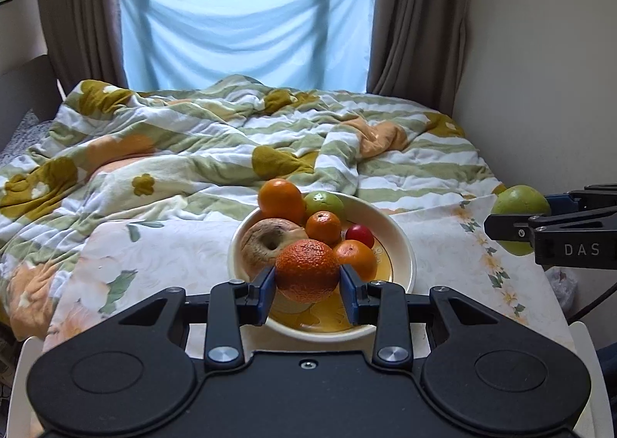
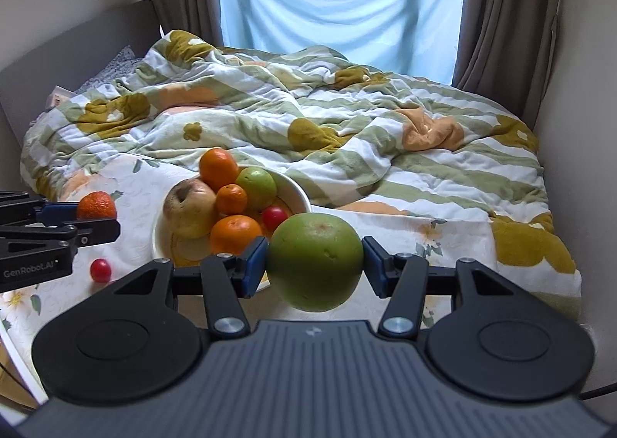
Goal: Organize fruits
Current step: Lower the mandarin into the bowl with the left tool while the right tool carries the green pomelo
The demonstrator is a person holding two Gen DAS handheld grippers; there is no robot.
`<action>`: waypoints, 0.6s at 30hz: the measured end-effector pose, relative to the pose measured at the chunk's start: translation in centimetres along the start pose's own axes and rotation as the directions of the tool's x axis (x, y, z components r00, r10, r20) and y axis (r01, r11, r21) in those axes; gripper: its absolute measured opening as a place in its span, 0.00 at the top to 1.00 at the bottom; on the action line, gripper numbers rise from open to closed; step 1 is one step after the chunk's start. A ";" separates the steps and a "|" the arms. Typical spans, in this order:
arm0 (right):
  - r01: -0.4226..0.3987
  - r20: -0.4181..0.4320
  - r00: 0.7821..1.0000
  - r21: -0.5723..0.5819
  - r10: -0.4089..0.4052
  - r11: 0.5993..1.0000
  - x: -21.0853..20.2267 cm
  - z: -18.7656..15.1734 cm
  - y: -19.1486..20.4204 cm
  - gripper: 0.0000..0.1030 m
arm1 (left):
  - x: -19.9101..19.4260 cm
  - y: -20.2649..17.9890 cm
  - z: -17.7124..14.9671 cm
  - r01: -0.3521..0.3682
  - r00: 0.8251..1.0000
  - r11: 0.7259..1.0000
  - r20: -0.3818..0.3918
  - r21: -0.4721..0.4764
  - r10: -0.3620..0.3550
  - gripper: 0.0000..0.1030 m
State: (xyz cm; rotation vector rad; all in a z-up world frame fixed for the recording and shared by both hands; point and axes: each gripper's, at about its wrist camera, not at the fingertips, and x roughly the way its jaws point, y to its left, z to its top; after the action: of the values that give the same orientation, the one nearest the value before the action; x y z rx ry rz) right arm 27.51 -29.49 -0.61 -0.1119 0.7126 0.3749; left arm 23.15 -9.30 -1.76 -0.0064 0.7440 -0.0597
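Observation:
My left gripper (image 1: 307,279) is shut on a rough orange (image 1: 307,270) and holds it above the near rim of a cream bowl (image 1: 401,241). The bowl holds a tan apple (image 1: 268,241), several oranges, a green fruit (image 1: 324,203) and a red cherry tomato (image 1: 359,236). My right gripper (image 2: 314,262) is shut on a large green fruit (image 2: 315,262), held right of the bowl (image 2: 297,187). The right gripper also shows at the right edge of the left wrist view (image 1: 501,228). The left gripper shows in the right wrist view (image 2: 100,222) with its orange (image 2: 96,205).
A small red tomato (image 2: 101,270) lies on the flowered tablecloth (image 2: 142,183) left of the bowl. A rumpled striped quilt (image 1: 216,137) covers the bed beyond the table. A wall (image 1: 540,52) stands close on the right, curtains and a window behind.

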 end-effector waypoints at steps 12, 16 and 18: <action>0.014 -0.067 0.998 0.047 -0.011 0.999 5.6 0.7 -0.9 0.34 | 7.3 -0.3 0.1 0.050 0.989 0.998 -0.138 0.037 -0.044 0.62; 0.006 -0.082 0.997 0.056 -0.001 0.998 6.9 0.9 -0.9 0.34 | 8.5 -0.2 -0.1 0.049 0.985 0.998 -0.169 0.041 -0.042 0.62; 0.003 -0.088 0.996 0.058 0.003 0.998 7.5 1.0 -0.8 0.34 | 8.9 -0.2 -0.3 0.046 0.983 0.998 -0.182 0.047 -0.037 0.62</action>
State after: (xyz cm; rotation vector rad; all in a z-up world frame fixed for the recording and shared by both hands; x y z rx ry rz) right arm 33.65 -27.81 -4.81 -0.0736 0.8099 0.3505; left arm 29.51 -10.04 -7.97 0.0325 0.9242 -0.1202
